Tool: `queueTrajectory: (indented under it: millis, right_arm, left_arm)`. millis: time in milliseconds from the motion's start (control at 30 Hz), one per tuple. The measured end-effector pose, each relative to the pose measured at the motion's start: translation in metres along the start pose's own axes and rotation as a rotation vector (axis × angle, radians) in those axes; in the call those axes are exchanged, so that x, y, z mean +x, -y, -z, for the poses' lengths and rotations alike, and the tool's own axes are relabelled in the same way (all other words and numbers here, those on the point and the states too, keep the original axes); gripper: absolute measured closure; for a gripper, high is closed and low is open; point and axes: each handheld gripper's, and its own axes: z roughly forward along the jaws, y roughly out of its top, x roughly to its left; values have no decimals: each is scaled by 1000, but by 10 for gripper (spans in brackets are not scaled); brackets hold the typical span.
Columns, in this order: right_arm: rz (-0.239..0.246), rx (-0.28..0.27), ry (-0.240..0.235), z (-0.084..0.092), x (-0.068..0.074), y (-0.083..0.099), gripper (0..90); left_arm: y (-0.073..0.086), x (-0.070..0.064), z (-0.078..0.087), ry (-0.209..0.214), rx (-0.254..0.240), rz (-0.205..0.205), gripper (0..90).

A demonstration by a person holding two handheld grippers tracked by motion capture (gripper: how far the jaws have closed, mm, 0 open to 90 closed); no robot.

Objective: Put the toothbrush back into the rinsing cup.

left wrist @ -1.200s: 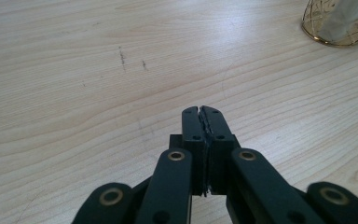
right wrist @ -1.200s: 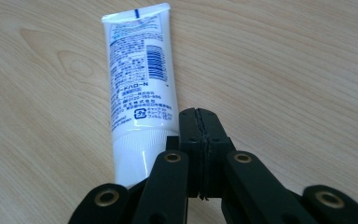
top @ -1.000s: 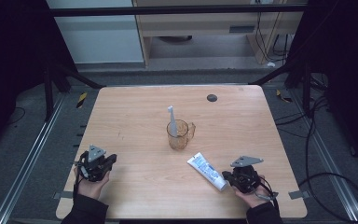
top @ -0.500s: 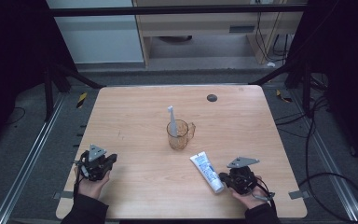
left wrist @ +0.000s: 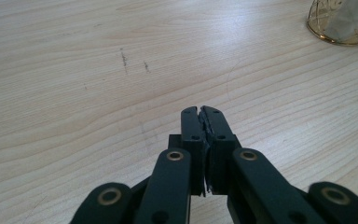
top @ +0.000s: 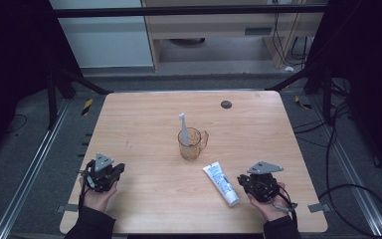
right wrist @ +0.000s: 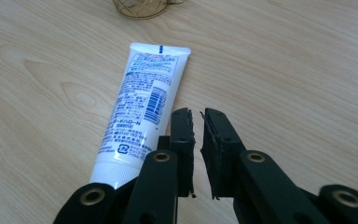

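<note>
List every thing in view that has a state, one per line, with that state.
toothpaste tube: lying flat on the table, beside the right jaws, not gripped.
toothbrush: standing in the cup, leaning.
cup: upright.
left gripper: shut, empty.
right gripper: slightly open, jaws just been opening, nothing between them.

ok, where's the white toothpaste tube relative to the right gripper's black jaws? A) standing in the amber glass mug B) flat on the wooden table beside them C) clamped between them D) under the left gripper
B: the white toothpaste tube lies flat on the wooden table beside the right gripper, whose jaws stand slightly apart with nothing between them.
</note>
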Motion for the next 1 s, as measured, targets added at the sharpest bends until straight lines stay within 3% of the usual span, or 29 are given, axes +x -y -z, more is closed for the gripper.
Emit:
queueTrajectory:
  millis: [200,500,567,600,767,1000]
  right_arm:
    - [-13,4,11,3,-1,-6,803]
    - [14,-11,31,3,2,-11,732]
    - [-7,20,6,2,2,-13,728]
    - [1,20,16,1,2,-13,718]
    - [21,-15,20,-3,7,-12,662]
    - [15,40,20,-14,16,-16,564]
  left_arm:
    - [0,1,-1,0,2,1,876]
    - [-1,1,-2,3,5,-3,875]
    - [-1,1,-2,4,5,-2,875]
    - [-1,1,-2,4,6,-3,875]
    - [-1,1,-3,4,7,-4,873]
    - [-1,1,-3,7,8,-3,870]
